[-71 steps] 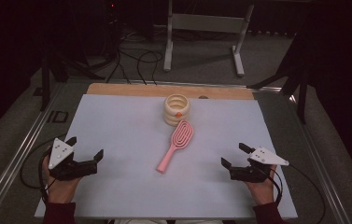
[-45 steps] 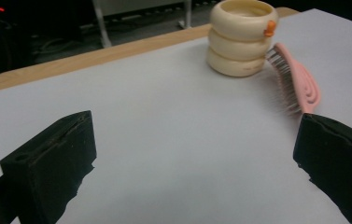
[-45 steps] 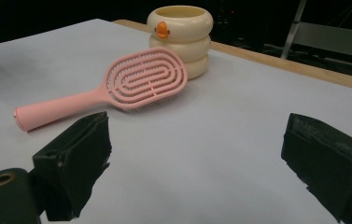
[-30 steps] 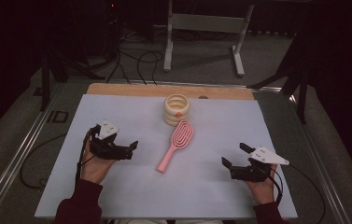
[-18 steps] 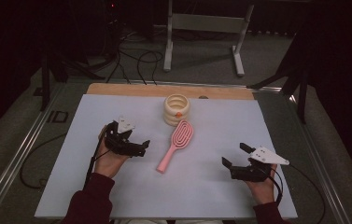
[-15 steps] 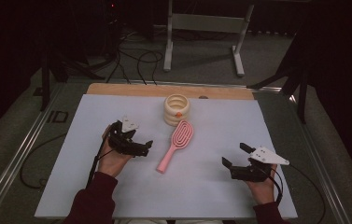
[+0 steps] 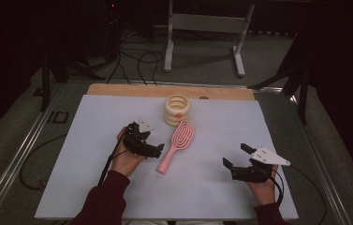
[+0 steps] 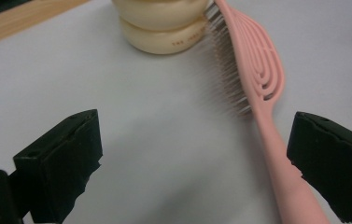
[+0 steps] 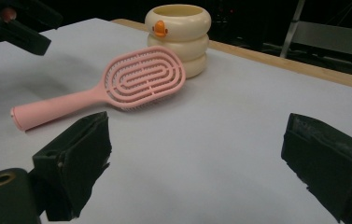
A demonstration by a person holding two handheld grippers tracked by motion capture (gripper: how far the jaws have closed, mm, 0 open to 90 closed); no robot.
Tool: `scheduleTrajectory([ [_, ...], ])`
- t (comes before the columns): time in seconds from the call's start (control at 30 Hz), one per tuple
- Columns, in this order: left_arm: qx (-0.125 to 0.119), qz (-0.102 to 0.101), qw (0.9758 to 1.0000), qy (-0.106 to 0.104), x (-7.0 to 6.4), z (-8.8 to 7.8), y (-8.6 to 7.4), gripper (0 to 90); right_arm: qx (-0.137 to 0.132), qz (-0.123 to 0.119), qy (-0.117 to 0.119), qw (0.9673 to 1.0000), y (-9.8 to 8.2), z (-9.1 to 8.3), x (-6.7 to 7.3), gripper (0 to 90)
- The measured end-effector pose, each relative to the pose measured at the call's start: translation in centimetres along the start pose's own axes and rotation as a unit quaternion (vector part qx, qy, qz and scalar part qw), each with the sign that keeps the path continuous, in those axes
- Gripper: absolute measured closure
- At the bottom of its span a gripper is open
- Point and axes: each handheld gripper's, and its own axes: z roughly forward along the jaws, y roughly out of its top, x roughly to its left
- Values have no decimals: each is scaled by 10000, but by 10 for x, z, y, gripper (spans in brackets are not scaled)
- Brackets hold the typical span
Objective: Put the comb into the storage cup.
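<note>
- Two claws over the desk [image 7: 94, 187]; one brush, one cup between them.
- Left claw [image 7: 158, 149] stands wide open, tips just beside the handle of the brush [image 7: 176, 146]. In the left gripper view the handle [image 8: 285, 186] runs close along the inner face of one jaw, not yet between both.
- Right claw [image 7: 232, 161] also spread wide, holding nothing, resting near the desk's right front, well apart from the brush.
- Brush is pink, lying flat near mid-desk, handle toward the person, head toward the cup [image 7: 177, 110]. Right gripper view shows the head [image 9: 143, 79] very near the cup [image 9: 178, 37]; touching or not, cannot tell.
- Step in hand, by my reading: approach to grasp the brush handle with the left claw.
- Next move likely calls for a small shift sideways so the handle sits between the jaws, then lowering and closing on it.
- Room: open white surface all round the handle end; left half of the desk is bare. Cup crowds the head end, so a lift should draw away from it.
- Wooden strip [image 7: 118, 90] marks the far edge, behind the cup.
</note>
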Motion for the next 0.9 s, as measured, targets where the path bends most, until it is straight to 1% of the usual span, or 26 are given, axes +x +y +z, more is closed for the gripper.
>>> scheduleTrajectory([
  [0.2,177,66,9998,-97,-11,14,3,51,4,-7,1,10000,0,0,0,79],
  [0.23,215,103,9997,-85,-13,16,3,53,8,-3,1,10000,0,0,0,79],
  [0.3,240,85,9997,-14,-17,21,5,48,16,6,-3,10000,0,0,0,79],
  [0.4,282,94,9996,3,-19,24,6,43,10,6,0,10000,0,0,0,79],
  [0.43,364,141,9992,32,-24,30,7,42,5,14,-5,10000,0,0,0,79],
  [0.53,455,190,9988,21,-32,37,8,40,6,18,-6,10000,0,0,-1,79],
  [0.6,545,210,9982,107,-37,43,9,22,-3,9,-11,10000,0,0,-1,79],
  [0.67,613,234,9978,89,-42,48,10,19,-3,13,-10,10000,0,0,-1,79],
  [0.7,643,269,9975,123,-44,51,11,19,6,11,-15,10000,0,0,-1,79],
  [0.73,672,275,9973,112,-45,54,11,38,4,9,-18,10000,0,0,-1,79],
  [0.77,699,282,9971,95,-47,57,10,38,4,9,-18,10000,0,0,-1,79],
  [0.83,759,304,9965,151,-49,62,9,70,0,18,-9,10000,0,0,-1,79],
  [0.87,771,305,9965,102,-50,65,8,96,-1,20,-10,10000,0,0,-2,79],
  [0.9,799,333,9962,104,-51,67,8,130,-2,25,-7,10000,0,-1,-2,79],
])
